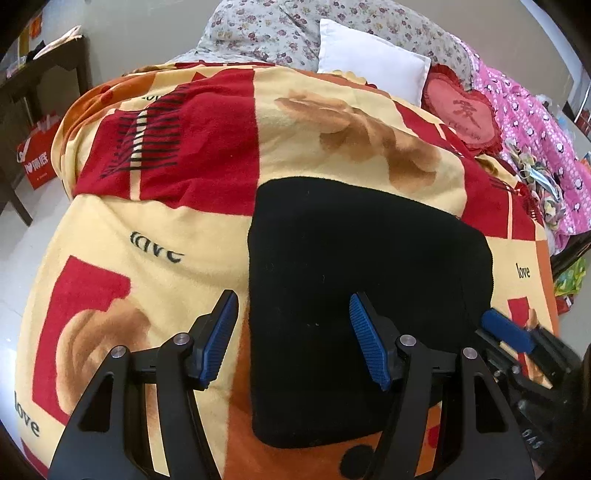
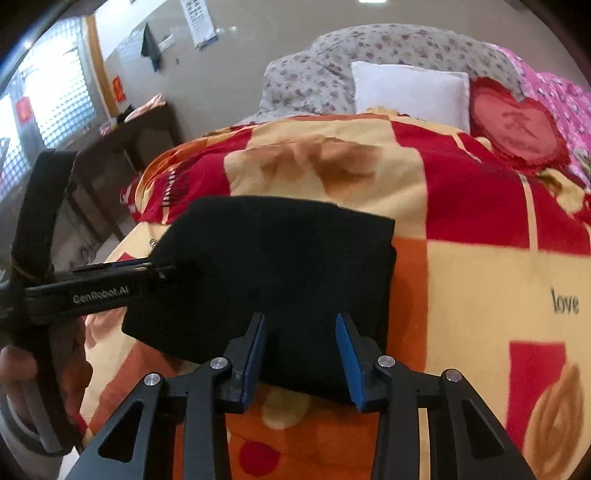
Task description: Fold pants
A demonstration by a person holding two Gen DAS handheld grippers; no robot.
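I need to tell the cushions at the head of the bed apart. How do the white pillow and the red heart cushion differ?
The white pillow is rectangular and plain; the heart cushion is heart-shaped, red-fringed, with a character on its pink face. The pillow sits left of the cushion. Both lean against the floral bedding behind the blanket.

Home bedroom; bed with patterned blanket (image 1: pixel 177 229), white pillow (image 1: pixel 369 59), heart cushion (image 1: pixel 465 110), floral quilt (image 1: pixel 266 29)

The folded pants (image 1: pixel 365 295) are plain black. The blanket (image 1: pixel 177 229) under them is yellow, red and orange with brown bears and black "love" lettering. Behind lie a white pillow (image 1: pixel 369 59), a red heart cushion (image 1: pixel 465 110) and a grey floral quilt (image 1: pixel 266 29).
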